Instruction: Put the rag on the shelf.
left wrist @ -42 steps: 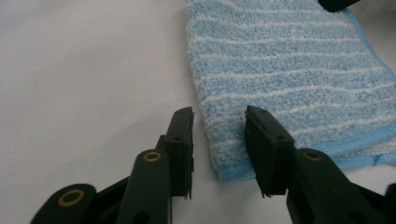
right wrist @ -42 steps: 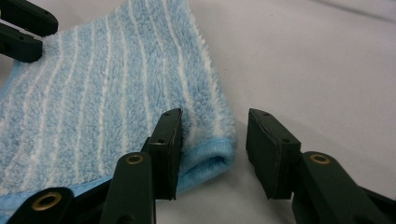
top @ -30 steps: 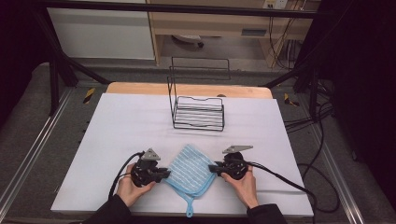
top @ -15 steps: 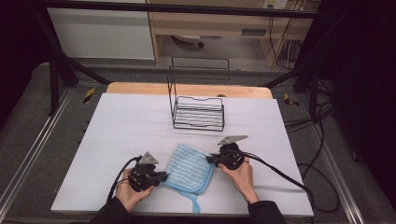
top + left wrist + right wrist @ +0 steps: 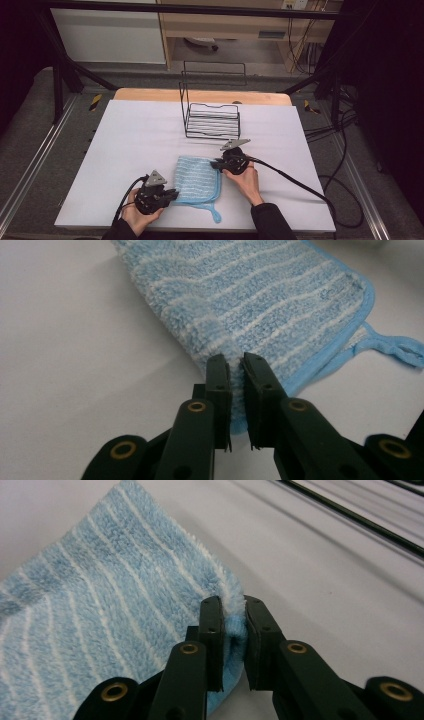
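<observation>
Blue striped cloth (image 5: 197,180) on the bench (image 5: 130,145): left gripper (image 5: 172,192) and right gripper (image 5: 216,164) fingers each clenched on a cloth corner.

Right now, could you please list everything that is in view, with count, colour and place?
cloth: one, light blue with white stripes, folded, near edge of the table, hanging loop toward the person
wire rack: one, black, far middle of the table
table: one, white cover, wooden far edge
left tongs: one, black, shut on the cloth's near corner
right tongs: one, black, shut on the cloth's far corner
hands: two, holding the tongs
</observation>
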{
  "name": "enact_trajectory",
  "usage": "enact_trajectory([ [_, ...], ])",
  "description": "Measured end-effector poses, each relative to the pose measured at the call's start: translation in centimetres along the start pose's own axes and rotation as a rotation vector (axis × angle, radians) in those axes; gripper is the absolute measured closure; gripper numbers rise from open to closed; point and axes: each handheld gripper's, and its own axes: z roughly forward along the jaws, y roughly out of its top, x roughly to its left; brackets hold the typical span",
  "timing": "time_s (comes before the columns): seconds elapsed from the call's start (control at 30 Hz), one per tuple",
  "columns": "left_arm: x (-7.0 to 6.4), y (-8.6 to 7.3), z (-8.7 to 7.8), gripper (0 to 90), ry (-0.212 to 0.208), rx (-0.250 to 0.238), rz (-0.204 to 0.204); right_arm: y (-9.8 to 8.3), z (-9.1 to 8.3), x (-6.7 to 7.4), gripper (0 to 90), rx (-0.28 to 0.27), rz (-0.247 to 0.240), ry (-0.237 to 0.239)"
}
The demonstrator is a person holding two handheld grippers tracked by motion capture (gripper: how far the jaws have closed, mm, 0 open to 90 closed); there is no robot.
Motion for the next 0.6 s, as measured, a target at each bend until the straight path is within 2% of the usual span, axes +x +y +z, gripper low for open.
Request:
enact_trajectory([
  [0.17, 0.4, 0.0, -0.2, 75.6, -0.008, -0.004, -0.003, -0.1, 0.0, 0.1, 71.5, -0.024, -0.012, -0.013],
  [0.3, 0.9, 0.4, -0.9, 63.4, -0.015, -0.019, 0.009, -0.2, -1.1, 0.1, 52.8, -0.065, -0.003, -0.014],
  [0.43, 1.8, 0.6, -1.2, 50.6, -0.005, -0.035, 0.02, -0.7, -2.4, -0.2, 34.2, -0.104, 0.036, -0.012],
  [0.5, 2.1, 0.7, -1.3, 44.6, -0.004, -0.031, 0.023, -0.9, -3.0, -0.3, 28.7, -0.104, 0.049, -0.005],
  [0.6, 2.5, 0.9, -1.4, 37.7, -0.002, -0.038, 0.027, -1.4, -3.6, -0.5, 19.1, -0.106, 0.046, -0.013],
])
